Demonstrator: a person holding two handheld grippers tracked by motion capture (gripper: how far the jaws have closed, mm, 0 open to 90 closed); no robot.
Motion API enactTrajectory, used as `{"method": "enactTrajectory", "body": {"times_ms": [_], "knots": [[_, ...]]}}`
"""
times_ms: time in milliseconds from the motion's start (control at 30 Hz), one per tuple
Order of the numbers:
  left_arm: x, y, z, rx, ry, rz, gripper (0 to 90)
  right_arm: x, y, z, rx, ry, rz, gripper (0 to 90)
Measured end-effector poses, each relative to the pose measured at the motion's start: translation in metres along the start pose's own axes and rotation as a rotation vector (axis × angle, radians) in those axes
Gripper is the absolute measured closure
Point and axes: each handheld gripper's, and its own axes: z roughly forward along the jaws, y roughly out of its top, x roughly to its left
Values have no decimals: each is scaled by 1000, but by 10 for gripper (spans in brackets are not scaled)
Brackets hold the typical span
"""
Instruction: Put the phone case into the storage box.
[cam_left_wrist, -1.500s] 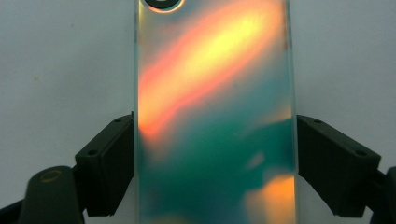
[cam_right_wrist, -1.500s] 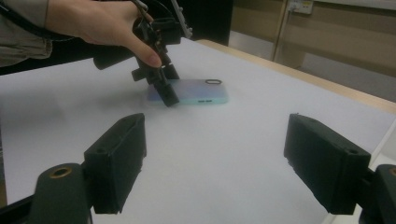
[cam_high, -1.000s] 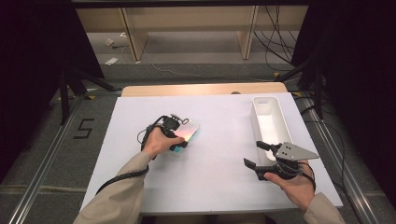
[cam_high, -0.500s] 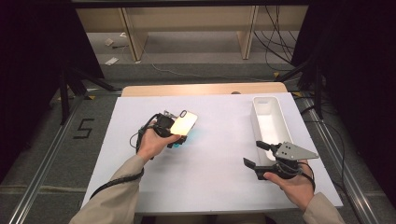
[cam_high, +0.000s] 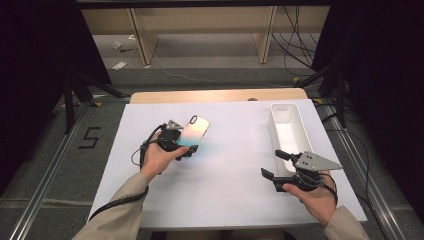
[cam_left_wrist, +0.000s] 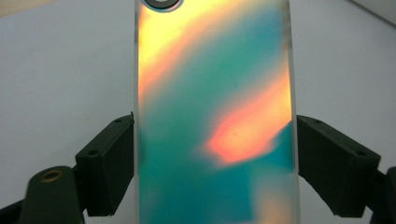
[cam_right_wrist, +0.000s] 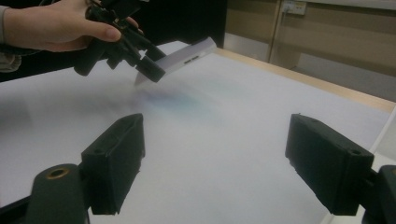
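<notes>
My left gripper (cam_high: 184, 144) is shut on a phone (cam_high: 193, 130) with a shimmering teal and orange back, held tilted above the white table sheet (cam_high: 225, 195) at the left. In the left gripper view the phone (cam_left_wrist: 215, 116) stands upright between the two black jaws, which press on its long edges. My right gripper (cam_high: 270, 163) rests near the front right, open, with nothing between its jaws. The right gripper view looks across the sheet (cam_right_wrist: 224, 121) and shows the left gripper (cam_right_wrist: 135, 56) holding the phone (cam_right_wrist: 187, 58) clear of the surface.
A long white tray (cam_high: 274, 132) stands at the right of the table, just beyond the right gripper. A wooden table edge (cam_high: 215, 95) runs along the back. Cables and shelf legs lie on the floor behind.
The left hand has lifted the phone off the sheet and tipped its far end up. The right gripper has stayed where it was.
</notes>
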Motion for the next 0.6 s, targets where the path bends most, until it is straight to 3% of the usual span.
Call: {"method": "enactTrajectory", "body": {"times_ms": [333, 600], "knots": [[-7, -5, -15, -62, -8, 13, 170, -2, 0, 0, -4, -12, 9, 193], [-9, -11, -25, -66, -22, 33, 170, -2, 1, 0, -5, -15, 11, 173]]}}
